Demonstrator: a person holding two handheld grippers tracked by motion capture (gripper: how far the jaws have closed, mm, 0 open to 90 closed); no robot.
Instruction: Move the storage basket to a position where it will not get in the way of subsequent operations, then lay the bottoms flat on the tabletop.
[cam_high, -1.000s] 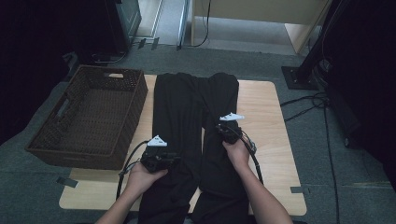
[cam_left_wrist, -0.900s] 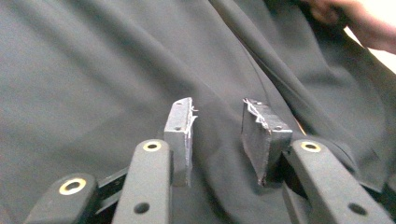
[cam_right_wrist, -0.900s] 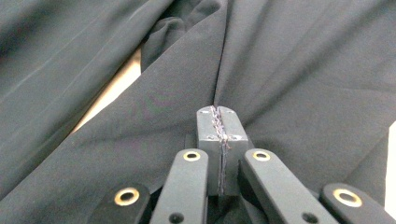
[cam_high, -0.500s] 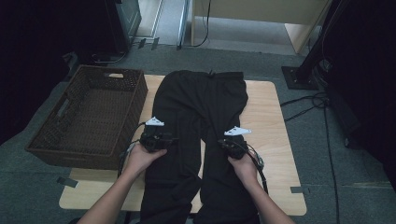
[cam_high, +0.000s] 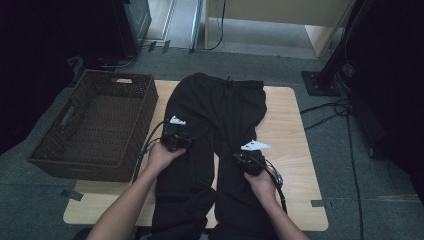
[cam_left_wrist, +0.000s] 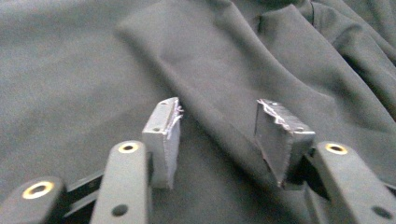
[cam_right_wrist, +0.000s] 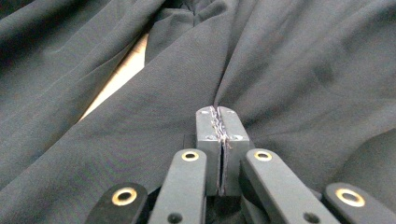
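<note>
Now your black trousers (cam_high: 215, 130) lie flat down the middle of the bench (cam_high: 292, 150), waistband at the far edge, legs running off the near edge. Your right tongs (cam_right_wrist: 218, 122) are clenched on a pinch of the right leg's cloth; keep that tension. Your left tongs (cam_left_wrist: 218, 135) have just been opening and stand released over a ridge of fabric; lower them astride that fold before closing, beside the basket (cam_high: 95, 125)

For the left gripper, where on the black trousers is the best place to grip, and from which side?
Probably the raised fold of the black trousers lying between the open left gripper pads. Come down from above, straddling it: the ridge stands proud of the flat cloth, so the pads can pinch it.
</note>
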